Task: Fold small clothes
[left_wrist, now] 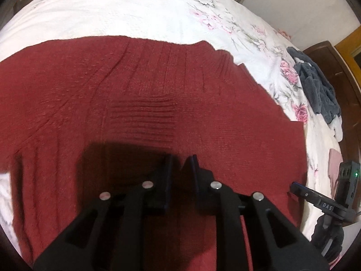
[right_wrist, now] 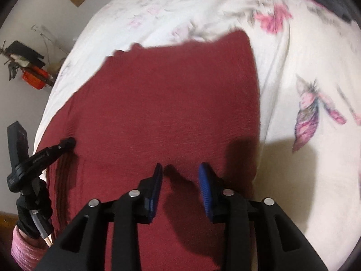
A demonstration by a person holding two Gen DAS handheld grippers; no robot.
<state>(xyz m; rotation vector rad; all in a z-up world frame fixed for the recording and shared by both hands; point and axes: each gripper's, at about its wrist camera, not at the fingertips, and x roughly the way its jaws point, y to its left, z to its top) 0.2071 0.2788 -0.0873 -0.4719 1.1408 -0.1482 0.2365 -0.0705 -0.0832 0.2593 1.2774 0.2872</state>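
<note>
A dark red knit sweater (left_wrist: 158,94) lies spread flat on a white floral bedspread (left_wrist: 135,11). My left gripper (left_wrist: 182,164) hovers low over its middle, just behind a ribbed patch, with the jaws a narrow gap apart and nothing between them. In the right wrist view the same sweater (right_wrist: 169,103) fills the centre. My right gripper (right_wrist: 181,174) stands open over its near part, blue pads (right_wrist: 205,187) wide apart and empty. The left gripper (right_wrist: 67,143) also shows at the sweater's left edge, held by a black-gloved hand (right_wrist: 31,207) with a pink sleeve.
A dark grey garment (left_wrist: 315,85) lies bunched near the bed's far right edge, with a pale pink item (left_wrist: 334,162) closer in. Brown wooden furniture (left_wrist: 334,67) stands beyond the bed. Clutter with an orange box (right_wrist: 33,79) sits on the floor at the left.
</note>
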